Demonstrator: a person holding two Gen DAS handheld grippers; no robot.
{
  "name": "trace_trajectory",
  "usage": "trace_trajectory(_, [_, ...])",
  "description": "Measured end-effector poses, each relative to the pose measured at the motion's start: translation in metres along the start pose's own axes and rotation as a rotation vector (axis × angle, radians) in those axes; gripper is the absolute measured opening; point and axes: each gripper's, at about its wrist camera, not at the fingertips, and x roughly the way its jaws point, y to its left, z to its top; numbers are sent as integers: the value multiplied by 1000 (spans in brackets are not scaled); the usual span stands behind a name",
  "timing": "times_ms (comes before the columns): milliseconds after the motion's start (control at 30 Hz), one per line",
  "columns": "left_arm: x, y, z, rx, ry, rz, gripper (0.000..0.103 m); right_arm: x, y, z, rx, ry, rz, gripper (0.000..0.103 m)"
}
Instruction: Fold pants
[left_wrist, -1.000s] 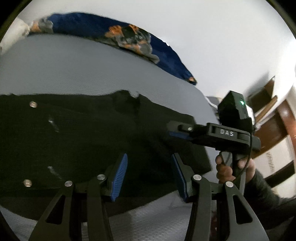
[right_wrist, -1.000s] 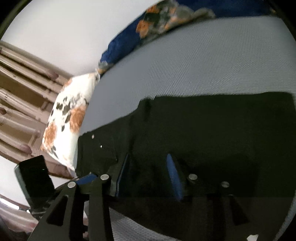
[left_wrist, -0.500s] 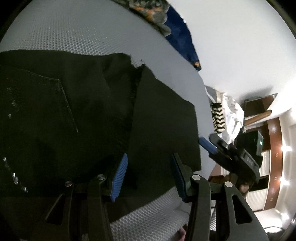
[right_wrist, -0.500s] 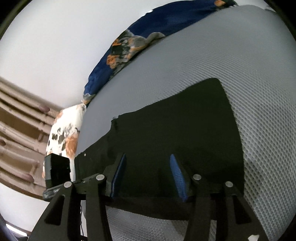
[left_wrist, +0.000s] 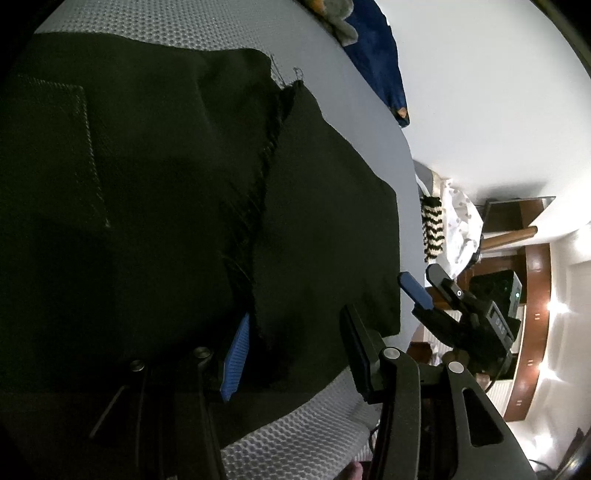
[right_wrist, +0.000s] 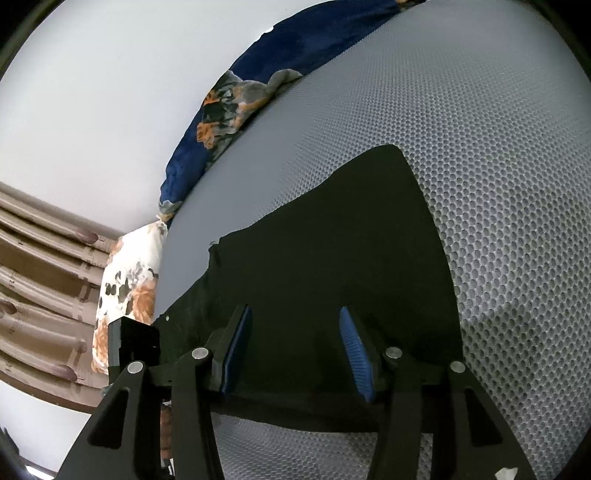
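I see the black pants (left_wrist: 155, 206) flat on the bed (right_wrist: 498, 155). My left gripper (left_wrist: 295, 350) is closing over them; my right gripper (right_wrist: 295, 347) stays spread. Both moved closer.

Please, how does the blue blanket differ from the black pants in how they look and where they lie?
The blue blanket carries orange and grey patterns, while the black pants are plain dark cloth with a stitched pocket. The blanket is bunched along the far edge of the mattress by the wall, while the pants lie spread flat near the grippers. Both rest on the grey mesh mattress.
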Motion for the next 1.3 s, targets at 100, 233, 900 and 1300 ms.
trace_trajectory(100, [6, 1, 3, -32, 7, 22, 20, 1, 2, -2, -2, 3, -8, 48])
trace_trajectory(233, [8, -4, 2, -21, -9, 51, 8, 5, 6, -6, -15, 4, -40, 49])
trace_trajectory(900, [-10, -20, -26, 101, -70, 216, 11, 32, 26, -24, -240, 68, -273, 47])
trace_trajectory(1300, [-22, -68, -3, 388, -275, 414, 18, 48, 38, 52, -342, -49, -390, 46])
